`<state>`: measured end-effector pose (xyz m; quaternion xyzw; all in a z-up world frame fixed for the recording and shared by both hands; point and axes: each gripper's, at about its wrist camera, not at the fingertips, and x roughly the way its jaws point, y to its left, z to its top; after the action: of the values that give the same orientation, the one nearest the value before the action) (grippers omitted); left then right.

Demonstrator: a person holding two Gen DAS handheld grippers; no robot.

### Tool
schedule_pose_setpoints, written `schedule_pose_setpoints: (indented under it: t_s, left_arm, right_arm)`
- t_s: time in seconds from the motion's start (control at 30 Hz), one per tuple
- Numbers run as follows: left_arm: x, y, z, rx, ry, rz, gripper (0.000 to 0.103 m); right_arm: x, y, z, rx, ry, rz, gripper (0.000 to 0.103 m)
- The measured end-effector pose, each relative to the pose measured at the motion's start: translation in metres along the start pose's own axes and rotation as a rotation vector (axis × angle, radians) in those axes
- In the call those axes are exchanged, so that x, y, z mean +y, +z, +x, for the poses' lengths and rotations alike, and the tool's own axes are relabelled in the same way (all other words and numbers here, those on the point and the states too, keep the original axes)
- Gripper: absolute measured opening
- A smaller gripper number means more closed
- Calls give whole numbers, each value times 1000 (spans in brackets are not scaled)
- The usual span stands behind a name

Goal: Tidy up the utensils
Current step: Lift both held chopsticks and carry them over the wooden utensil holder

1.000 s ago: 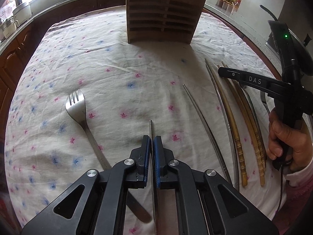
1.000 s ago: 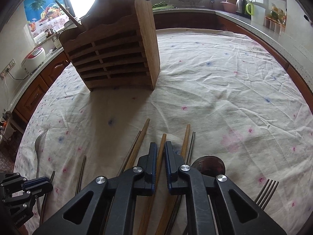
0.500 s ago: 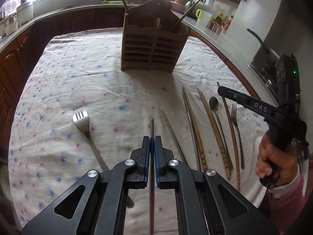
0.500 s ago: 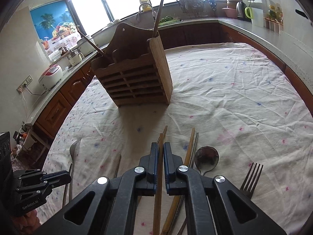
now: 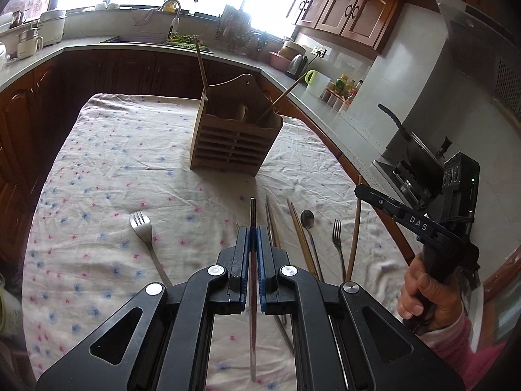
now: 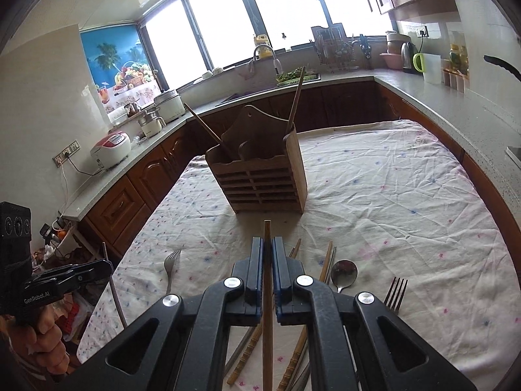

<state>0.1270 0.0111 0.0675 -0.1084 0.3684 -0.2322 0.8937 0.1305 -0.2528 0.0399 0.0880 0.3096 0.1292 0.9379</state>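
Observation:
A wooden slatted utensil holder (image 5: 234, 140) stands on the clothed table with two wooden chopsticks leaning in it; it also shows in the right wrist view (image 6: 263, 179). My left gripper (image 5: 253, 231) is shut on a metal chopstick (image 5: 253, 215) and holds it above the table. My right gripper (image 6: 267, 242) is shut on a wooden chopstick (image 6: 267, 234), also lifted; it shows in the left wrist view (image 5: 356, 228). On the cloth lie a fork (image 5: 143, 231), more chopsticks (image 5: 301, 231), a spoon (image 6: 343, 272) and a second fork (image 6: 395, 291).
The table carries a floral cloth (image 5: 114, 163) and sits inside a U-shaped kitchen counter (image 6: 423, 94) with appliances. A stove with a pan (image 5: 413, 159) is to the right. Cabinets (image 6: 130, 202) stand close to the table's left edge.
Both grippers have risen higher above the table with their chopsticks, so the holder and the lying utensils look smaller and farther away.

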Motion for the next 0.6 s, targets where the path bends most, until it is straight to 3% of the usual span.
schedule_pose_setpoints:
  t_s: [0.27, 0.6]
  left_arm:
    - [2, -1, -17, -47, -19, -15, 3]
    - [5, -1, -25, -85, -8, -22, 3]
  right_arm:
    - [10, 5, -28, -57, 6, -18, 5]
    - [10, 5, -35, -72, 3, -17, 5]
